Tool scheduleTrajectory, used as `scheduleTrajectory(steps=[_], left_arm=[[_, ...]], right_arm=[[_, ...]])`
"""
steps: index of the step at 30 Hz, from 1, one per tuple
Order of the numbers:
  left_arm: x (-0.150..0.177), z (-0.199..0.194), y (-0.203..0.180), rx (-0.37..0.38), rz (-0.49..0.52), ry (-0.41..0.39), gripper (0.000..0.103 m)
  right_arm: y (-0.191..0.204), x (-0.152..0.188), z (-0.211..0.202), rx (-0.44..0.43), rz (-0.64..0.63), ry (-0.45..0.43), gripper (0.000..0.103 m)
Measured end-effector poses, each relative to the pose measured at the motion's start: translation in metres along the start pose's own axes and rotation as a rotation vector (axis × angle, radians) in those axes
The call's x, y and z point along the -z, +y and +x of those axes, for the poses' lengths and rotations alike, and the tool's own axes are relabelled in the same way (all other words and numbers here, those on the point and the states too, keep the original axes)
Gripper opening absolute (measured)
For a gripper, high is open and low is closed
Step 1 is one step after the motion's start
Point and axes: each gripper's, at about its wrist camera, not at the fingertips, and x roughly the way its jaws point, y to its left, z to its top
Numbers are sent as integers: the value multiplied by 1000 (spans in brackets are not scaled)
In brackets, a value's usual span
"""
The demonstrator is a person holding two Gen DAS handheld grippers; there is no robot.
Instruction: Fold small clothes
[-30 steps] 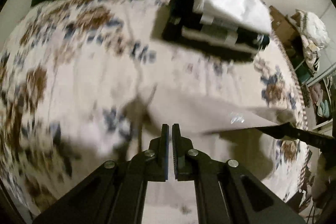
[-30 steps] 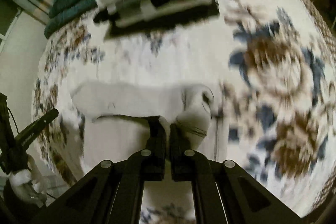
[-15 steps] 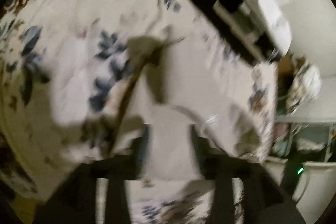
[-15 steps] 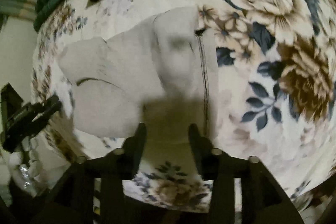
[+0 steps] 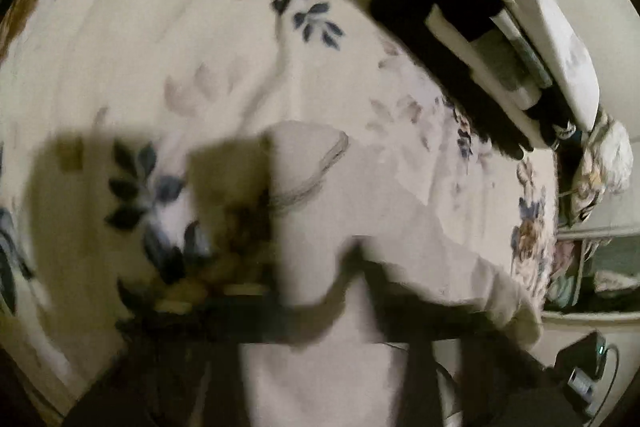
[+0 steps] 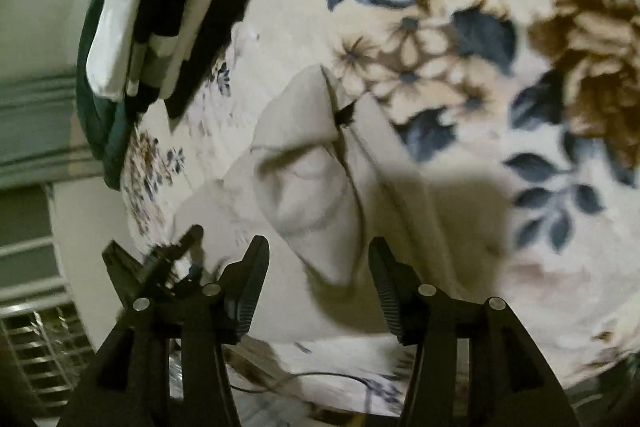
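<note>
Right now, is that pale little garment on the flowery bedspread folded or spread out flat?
Partly folded. The pale garment has one flap doubled over itself, with a creased ridge, on the bedspread. The open right gripper no longer holds it.

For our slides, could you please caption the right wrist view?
Right gripper, jaws open, above a pale garment on the floral blanket.

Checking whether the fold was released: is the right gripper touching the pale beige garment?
Apart. The right wrist view shows the right gripper open above the pale beige garment, neither finger meeting cloth.
</note>
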Motion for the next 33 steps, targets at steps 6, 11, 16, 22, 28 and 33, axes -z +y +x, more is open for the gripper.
scheduleTrajectory(steps=[6, 11, 16, 22, 28, 33], left_arm=[[8, -34, -11, 20, 38, -63, 5], [31, -73, -8, 83, -23, -55, 4], [49, -77, -2, 52, -37, -35, 5], [53, -43, 21, 137, -131, 52, 8], [65, -60, 22, 114, -140, -6, 5], [88, -77, 38, 81, -177, -3, 5]], right_arm=[[5, -3, 15, 6, 57, 3, 7], [19, 2, -5, -3, 21, -29, 4], [22, 13, -36, 44, -44, -14, 4], [3, 19, -40, 109, -66, 15, 4], [1, 21, -28, 136, -81, 18, 4], [-7, 31, -34, 159, -86, 33, 4]])
